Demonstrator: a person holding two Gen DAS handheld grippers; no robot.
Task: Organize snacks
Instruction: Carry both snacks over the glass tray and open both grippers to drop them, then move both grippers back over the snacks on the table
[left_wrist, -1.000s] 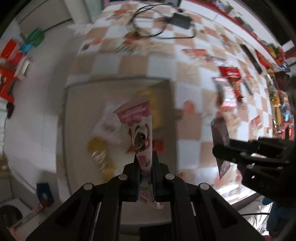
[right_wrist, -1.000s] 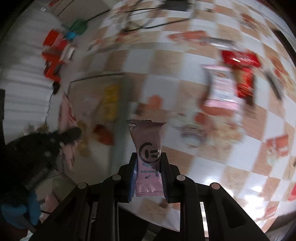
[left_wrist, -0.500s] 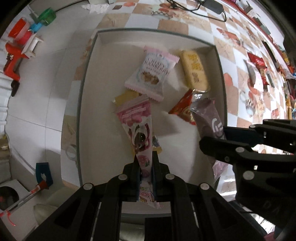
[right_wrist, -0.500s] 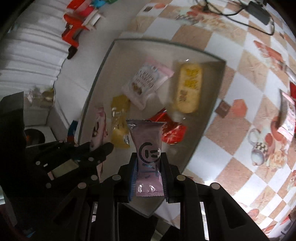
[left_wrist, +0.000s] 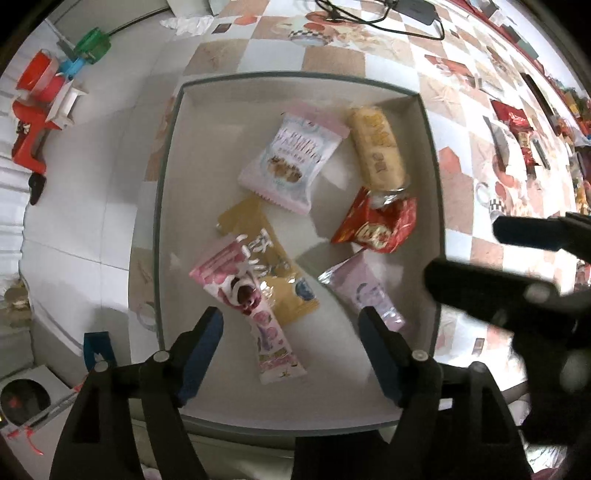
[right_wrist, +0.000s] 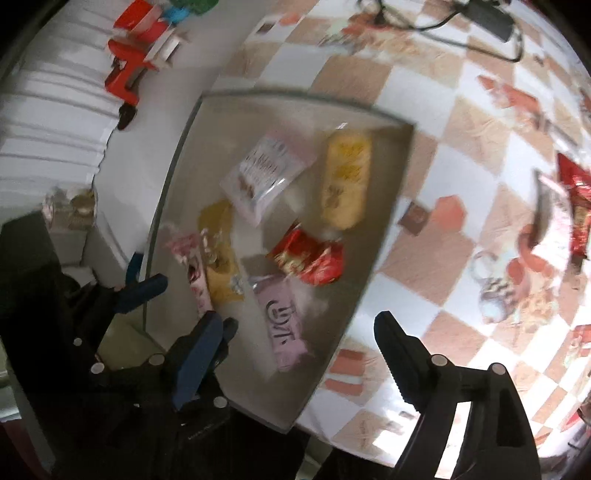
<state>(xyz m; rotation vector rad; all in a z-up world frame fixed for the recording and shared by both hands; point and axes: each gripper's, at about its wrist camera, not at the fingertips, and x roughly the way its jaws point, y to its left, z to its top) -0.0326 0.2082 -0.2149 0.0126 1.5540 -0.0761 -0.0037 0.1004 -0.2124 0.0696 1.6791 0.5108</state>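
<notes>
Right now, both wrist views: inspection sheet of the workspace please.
Surface: checkered tablecloth, white floor beside it.
Job's things: grey tray holds pink cone packet, lilac packet, yellow packet, red packet, white cookie packet, yellow cake bar.
Clutter: loose snacks on the cloth.
Grippers: left gripper open; right gripper open; both empty.
Cables: black cable and adapter.
Surroundings: red plastic toys on floor.
</notes>
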